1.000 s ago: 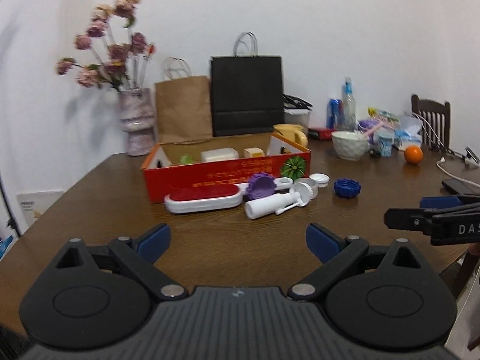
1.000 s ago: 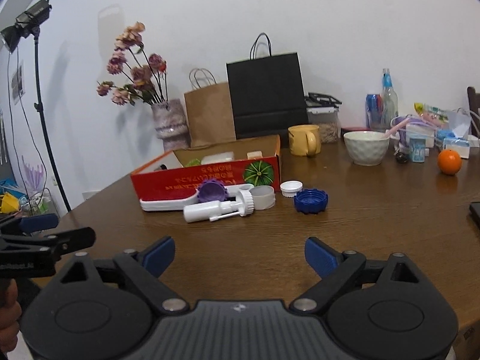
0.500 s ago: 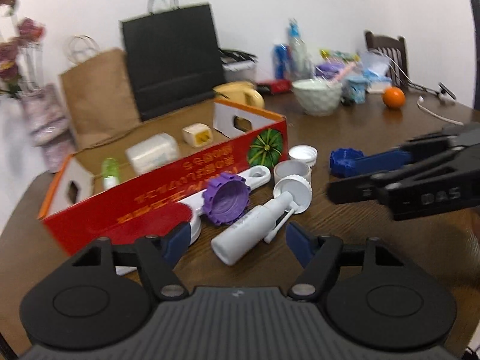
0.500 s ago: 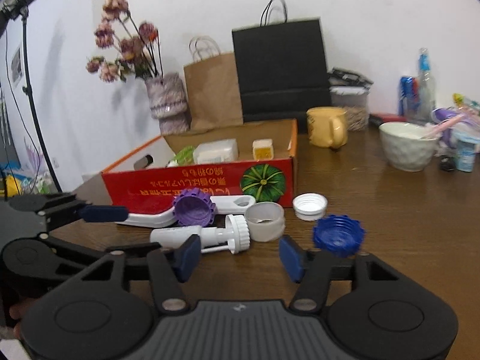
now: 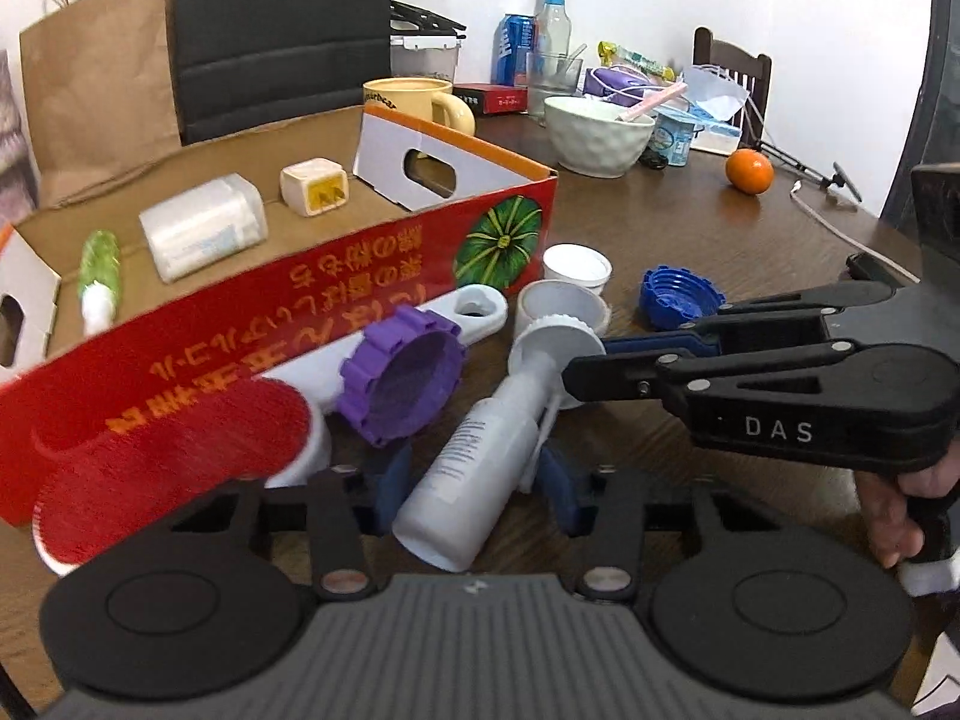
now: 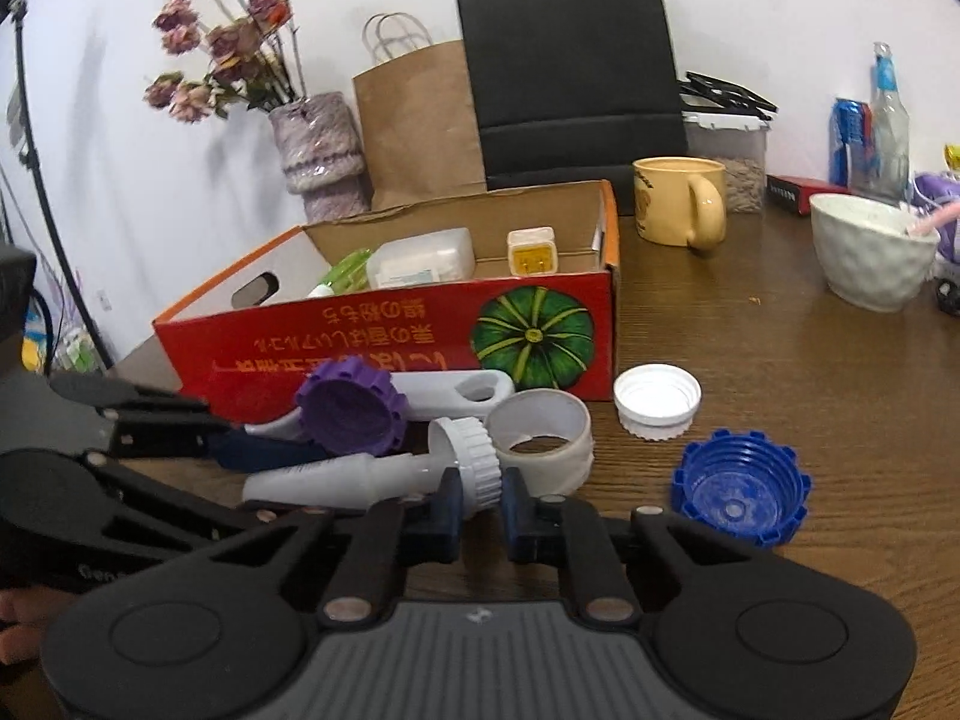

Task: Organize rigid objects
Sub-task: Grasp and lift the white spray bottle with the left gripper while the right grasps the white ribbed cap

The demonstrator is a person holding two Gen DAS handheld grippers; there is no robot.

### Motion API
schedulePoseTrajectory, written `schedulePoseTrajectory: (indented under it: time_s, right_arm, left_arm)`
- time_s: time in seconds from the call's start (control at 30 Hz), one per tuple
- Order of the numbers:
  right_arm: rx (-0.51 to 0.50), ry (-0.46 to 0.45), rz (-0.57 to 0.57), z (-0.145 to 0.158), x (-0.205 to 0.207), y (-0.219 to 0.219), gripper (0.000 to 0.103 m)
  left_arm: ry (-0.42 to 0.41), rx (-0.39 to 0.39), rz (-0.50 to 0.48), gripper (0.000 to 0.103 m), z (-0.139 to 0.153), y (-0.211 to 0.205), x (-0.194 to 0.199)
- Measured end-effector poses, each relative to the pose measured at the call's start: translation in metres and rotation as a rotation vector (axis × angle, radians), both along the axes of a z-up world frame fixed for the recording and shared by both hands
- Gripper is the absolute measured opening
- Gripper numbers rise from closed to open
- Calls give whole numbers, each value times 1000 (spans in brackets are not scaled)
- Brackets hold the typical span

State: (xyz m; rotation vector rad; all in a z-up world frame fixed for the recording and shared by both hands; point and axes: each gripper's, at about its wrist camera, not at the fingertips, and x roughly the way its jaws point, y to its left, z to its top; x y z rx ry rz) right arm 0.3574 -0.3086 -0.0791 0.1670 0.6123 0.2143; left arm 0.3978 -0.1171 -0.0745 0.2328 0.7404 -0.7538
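Both grippers have come forward and down from the near table edge to the white spray bottle [image 5: 480, 462] lying on the table [image 6: 810, 360] in front of the red box [image 6: 384, 336]. At the left gripper [image 5: 474, 483] the fingers are closing around the bottle's body, one on each side; whether the pads press it yet cannot be told. At the right gripper [image 6: 480, 507] the fingers are clamped on the bottle's ribbed white collar [image 6: 477, 471].

As a judgement, sorting is well short of done. Inside the box lie a green tube [image 5: 99, 270], a clear case [image 5: 201, 228] and a small plug adapter [image 5: 312, 186]. Outside it, on the table, remain the purple cap [image 6: 351, 414], the white cap [image 6: 657, 399], the blue cap [image 6: 741, 495], a white ring [image 6: 543, 438] and the red-faced brush [image 5: 174, 456].
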Motion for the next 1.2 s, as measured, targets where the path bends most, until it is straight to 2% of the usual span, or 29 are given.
schedulePoseTrajectory:
  time_s: [0.1, 0.17, 0.23, 0.43, 0.5, 0.6, 0.67, 0.77, 0.93, 1.1, 1.2]
  right_arm:
    - [-6, -26, -17, 2, -7, 0, 13]
    - [-23, -48, -34, 5, -13, 0, 12]
    - [-28, -53, -46, 6, -19, -2, 12]
    - [-27, -76, -82, 13, -56, -5, 12]
    - [-10, -95, -92, 17, -75, -7, 12]
    - [-12, -138, -98, 23, -104, -2, 12]
    - [-41, -184, -90, 26, -126, 7, 12]
    - [-41, -217, -75, 33, -152, 19, 12]
    - [-56, -281, -27, 45, -196, 46, 12]
    - [-76, -342, 17, 52, -238, 71, 12]
    - [-88, -358, 27, 56, -258, 82, 12]
  left_arm:
    - [24, -45, -12, 31, 3, 4, -12]
    - [10, -50, 10, 29, 4, 6, -26]
    - [-16, -46, 42, 29, 5, 9, -41]
    - [-37, -106, 161, 28, 17, 38, -88]
    - [-92, -109, 205, 28, 25, 48, -108]
    - [-249, -85, 313, 28, 41, 62, -147]
    - [-320, -88, 390, 28, 49, 71, -169]
    - [-399, -94, 501, 28, 55, 82, -199]
    - [-502, -116, 606, 29, 56, 94, -249]
    - [-581, -180, 606, 29, 59, 106, -298]
    - [-595, -182, 580, 29, 62, 107, -317]
